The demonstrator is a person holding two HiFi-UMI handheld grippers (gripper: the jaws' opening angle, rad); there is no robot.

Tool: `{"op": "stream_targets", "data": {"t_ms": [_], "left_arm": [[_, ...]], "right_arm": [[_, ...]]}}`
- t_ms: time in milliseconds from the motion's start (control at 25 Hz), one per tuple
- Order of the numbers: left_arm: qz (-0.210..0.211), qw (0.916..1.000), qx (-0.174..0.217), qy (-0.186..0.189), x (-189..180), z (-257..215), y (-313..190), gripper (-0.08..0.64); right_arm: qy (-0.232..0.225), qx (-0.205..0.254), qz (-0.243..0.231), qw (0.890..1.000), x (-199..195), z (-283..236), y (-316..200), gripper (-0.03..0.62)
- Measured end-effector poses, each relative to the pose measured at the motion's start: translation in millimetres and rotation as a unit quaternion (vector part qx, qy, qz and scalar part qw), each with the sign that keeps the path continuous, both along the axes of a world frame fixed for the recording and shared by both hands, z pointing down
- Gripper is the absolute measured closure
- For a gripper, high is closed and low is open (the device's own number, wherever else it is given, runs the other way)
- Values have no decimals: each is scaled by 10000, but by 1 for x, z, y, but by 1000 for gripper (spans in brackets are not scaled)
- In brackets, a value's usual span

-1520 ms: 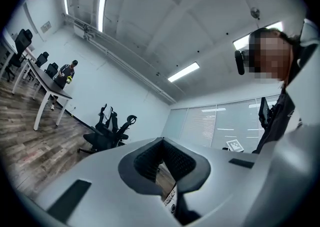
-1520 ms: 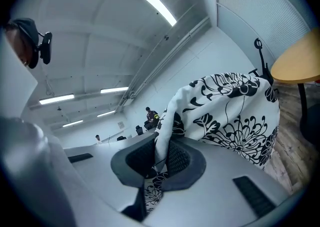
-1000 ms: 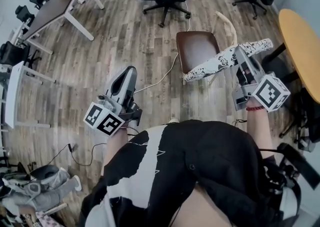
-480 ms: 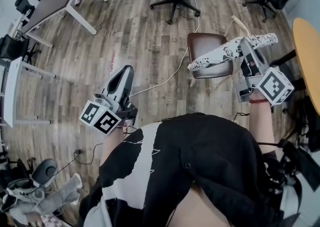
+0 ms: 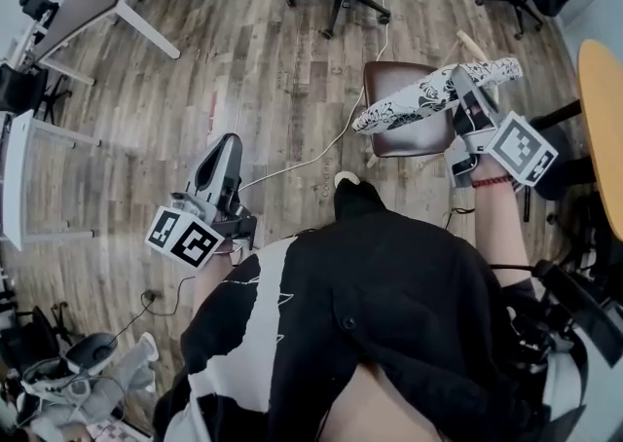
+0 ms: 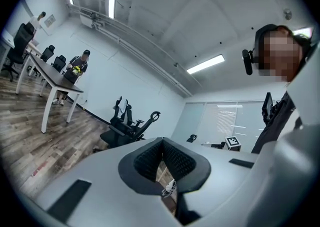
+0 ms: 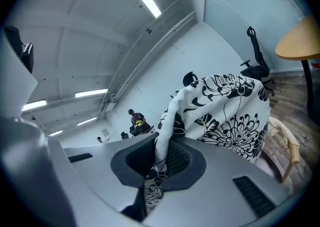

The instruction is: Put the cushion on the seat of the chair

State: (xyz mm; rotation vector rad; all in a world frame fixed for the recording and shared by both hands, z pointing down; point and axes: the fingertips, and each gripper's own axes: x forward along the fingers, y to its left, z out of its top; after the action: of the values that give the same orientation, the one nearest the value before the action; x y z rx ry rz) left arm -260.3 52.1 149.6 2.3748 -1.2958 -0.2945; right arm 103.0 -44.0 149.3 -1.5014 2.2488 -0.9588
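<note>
Head view: your right gripper pinches the cushion above the chair seat (left gripper closed, empty); next, probably lower it flat.

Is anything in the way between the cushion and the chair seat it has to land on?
Nothing visible. The right tool holds the cushion over the chair's brown seat, and the parts of the seat that show are bare.

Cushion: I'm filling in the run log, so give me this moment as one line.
right gripper: shut on cushion edge | cushion: held over chair seat, not yet down | left gripper: shut, empty
</note>
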Motion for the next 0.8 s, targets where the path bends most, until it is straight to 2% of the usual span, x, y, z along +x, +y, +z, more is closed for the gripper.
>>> {"op": "stream_targets", "data": {"t_ms": [160,280,480,720,800], "left_arm": [[-189,9997,-111,-67,-11,1,-30,546],[-342,9992,-184,22,-14,0,-57,546],[-532,9976,-441,77,-19,10,-99,548],[-695,9959,-570,-10,-17,13,-143,548],[-826,9948,-592,19,-20,15,-155,547]], "right_arm": [[60,-323,50,9994,4,24,-45,563],[64,-596,156,9981,12,45,-76,563],[-195,-782,241,9965,17,80,-126,563],[-406,-1056,721,9910,37,114,-191,563],[-599,-1136,950,9872,43,128,-211,563]]}}
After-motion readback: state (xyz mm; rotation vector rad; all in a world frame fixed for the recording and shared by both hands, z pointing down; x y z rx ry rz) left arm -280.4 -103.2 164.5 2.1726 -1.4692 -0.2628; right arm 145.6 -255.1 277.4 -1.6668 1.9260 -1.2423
